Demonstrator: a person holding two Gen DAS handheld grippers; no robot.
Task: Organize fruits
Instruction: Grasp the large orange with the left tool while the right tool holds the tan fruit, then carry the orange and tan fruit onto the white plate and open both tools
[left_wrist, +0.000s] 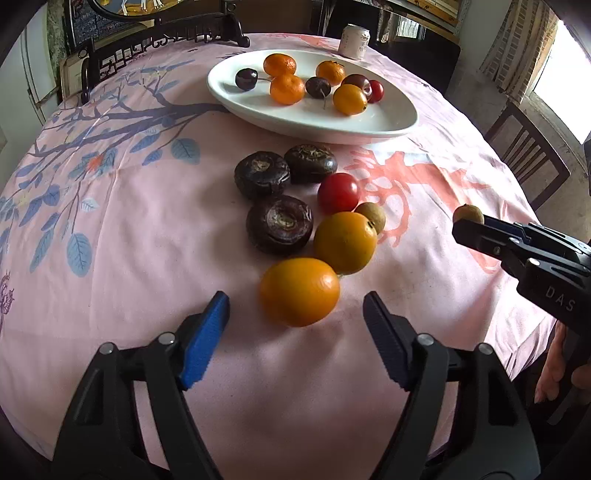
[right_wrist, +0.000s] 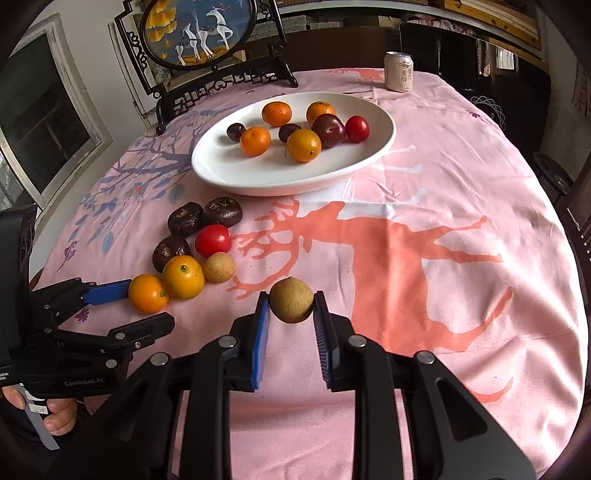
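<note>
Left gripper (left_wrist: 295, 332): jaws apart, nothing clamped; blue pads either side of the nearest orange fruit (left_wrist: 299, 291), clear of it in the left wrist view.
Fruit cluster: just ahead of the left gripper on the pink tablecloth (right_wrist: 443, 184); second orange fruit (left_wrist: 345, 242) touching the first, then a loose longan (left_wrist: 371, 216) and a red tomato (left_wrist: 338, 192).
Water chestnuts: three dark ones, (left_wrist: 279, 224), (left_wrist: 262, 177), (left_wrist: 311, 161), ahead and slightly left of the left gripper.
White plate (right_wrist: 236, 177): beyond the cluster, well ahead of both grippers; holds mandarins, dark cherries, a plum, a red tomato and an orange fruit.
Can (right_wrist: 399, 72): upright, beyond the plate, near the far table edge.
Right gripper (right_wrist: 291, 314): clamped on a held longan (right_wrist: 291, 304), one pad pressed to each side; fruit raised off the cloth, to the right of the cluster.
</note>
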